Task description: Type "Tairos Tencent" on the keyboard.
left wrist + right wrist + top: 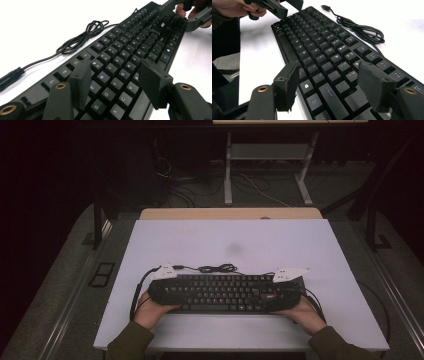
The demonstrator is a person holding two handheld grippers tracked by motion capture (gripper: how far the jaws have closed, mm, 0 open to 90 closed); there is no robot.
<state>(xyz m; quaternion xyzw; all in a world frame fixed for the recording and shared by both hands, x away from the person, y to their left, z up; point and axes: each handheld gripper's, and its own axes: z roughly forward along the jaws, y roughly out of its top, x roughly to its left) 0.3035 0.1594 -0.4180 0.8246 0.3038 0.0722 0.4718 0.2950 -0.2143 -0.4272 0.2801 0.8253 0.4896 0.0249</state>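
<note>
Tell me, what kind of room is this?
Probably a lab or workroom. A black keyboard with its bundled cable lies on a plain white table, and beyond it loose wires trail over the floor by a metal desk frame.

The high view looked forward and down from above the person's side of the desk [320,245]. Each gripper view sat close behind its own jaws, facing along the keyboard [130,47] from opposite ends. All three views shared the keyboard and its coiled cable [359,27] beyond the jaws.
</note>
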